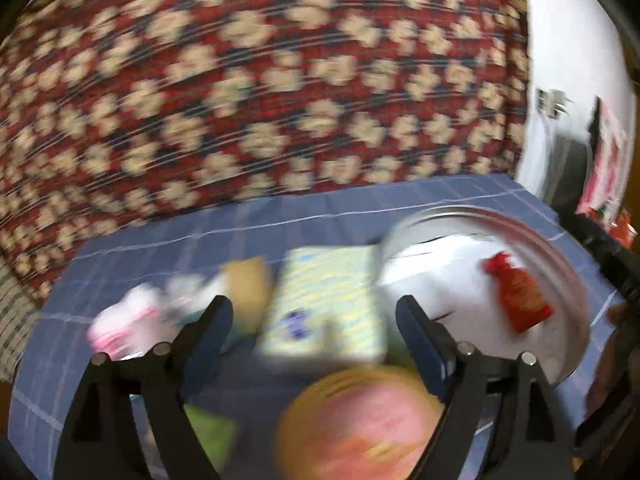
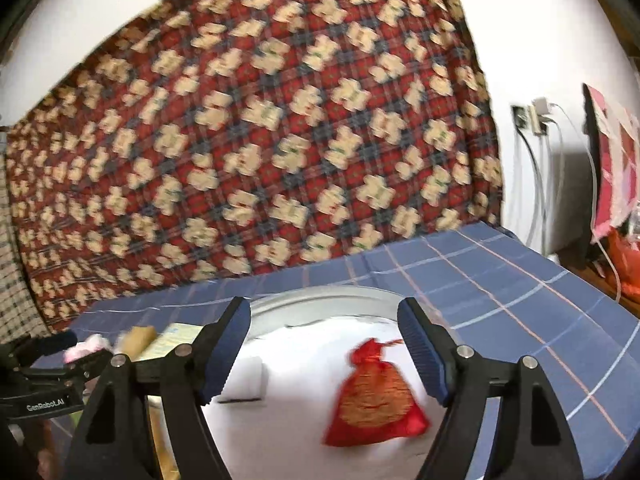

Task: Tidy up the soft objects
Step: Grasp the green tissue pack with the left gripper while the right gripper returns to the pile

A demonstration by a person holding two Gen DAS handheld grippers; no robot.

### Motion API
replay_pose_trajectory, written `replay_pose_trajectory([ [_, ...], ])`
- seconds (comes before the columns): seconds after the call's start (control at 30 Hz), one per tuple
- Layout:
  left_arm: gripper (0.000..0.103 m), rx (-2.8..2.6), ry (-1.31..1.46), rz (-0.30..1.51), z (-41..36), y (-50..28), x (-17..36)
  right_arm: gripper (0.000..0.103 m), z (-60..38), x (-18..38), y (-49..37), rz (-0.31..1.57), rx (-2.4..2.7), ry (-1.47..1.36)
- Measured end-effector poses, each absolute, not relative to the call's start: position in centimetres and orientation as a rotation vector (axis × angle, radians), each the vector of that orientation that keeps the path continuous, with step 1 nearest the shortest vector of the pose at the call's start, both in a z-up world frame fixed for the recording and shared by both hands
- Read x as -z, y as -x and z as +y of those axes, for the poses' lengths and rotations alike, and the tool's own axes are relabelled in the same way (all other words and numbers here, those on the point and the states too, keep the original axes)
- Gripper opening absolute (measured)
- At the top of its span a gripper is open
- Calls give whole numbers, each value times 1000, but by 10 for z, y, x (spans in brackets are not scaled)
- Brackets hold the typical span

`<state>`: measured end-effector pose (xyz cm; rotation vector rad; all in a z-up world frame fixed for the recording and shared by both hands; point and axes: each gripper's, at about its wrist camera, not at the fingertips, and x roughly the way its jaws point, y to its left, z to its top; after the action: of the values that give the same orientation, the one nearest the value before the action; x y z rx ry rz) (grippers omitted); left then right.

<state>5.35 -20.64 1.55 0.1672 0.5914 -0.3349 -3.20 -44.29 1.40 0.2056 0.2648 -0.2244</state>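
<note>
In the left wrist view my left gripper (image 1: 316, 312) is open over the blue checked cloth, pressing on nothing. A pale yellow-green folded cloth (image 1: 324, 308) lies just ahead between its fingers. A blurred pink and orange round soft thing (image 1: 360, 428) sits below them. A red and gold drawstring pouch (image 1: 520, 300) lies in the round metal tray (image 1: 560, 264) to the right. In the right wrist view my right gripper (image 2: 324, 328) is open above that tray (image 2: 320, 300). The pouch (image 2: 376, 400) rests on the tray's white lining, free of the pads.
A pink and white soft item (image 1: 124, 320), a tan sponge-like piece (image 1: 246, 284) and something green (image 1: 208, 436) lie left of the tray. A small white block (image 2: 248, 380) sits in the tray. A red patterned blanket (image 2: 260, 140) rises behind the table. Cables hang at the right wall (image 2: 536, 168).
</note>
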Motion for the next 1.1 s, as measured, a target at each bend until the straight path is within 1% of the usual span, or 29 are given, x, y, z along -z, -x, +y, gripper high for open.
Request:
replay_pose_trajectory([
  [0.03,86,310,-150,594,-188,-52,-12,82,-437,-15,32,263,210,-200],
  [0.1,92,263,-136,607,-158,-50,-3,83,-419,-15,31,258,161,-171],
  [0.27,93,178,-130,697,-110,-55,34,83,-382,-9,23,286,74,-120],
  [0.37,93,188,-119,731,-101,-58,50,83,-362,-2,20,307,33,-93],
  [0.57,93,266,-135,816,-112,-65,73,83,-333,5,20,315,-14,-34],
  [0.63,90,273,-144,836,-113,-68,77,83,-326,6,19,319,-25,-29],
  [0.67,79,286,-133,841,-113,-69,77,83,-324,7,18,322,-31,-28],
  [0.7,74,302,-125,847,-112,-70,77,83,-321,8,17,326,-38,-26],
  [0.87,72,342,-72,831,-102,-68,74,83,-297,12,8,356,-92,1],
  [1.1,72,141,-1,671,-54,-60,49,83,-250,3,-10,394,-206,15],
])
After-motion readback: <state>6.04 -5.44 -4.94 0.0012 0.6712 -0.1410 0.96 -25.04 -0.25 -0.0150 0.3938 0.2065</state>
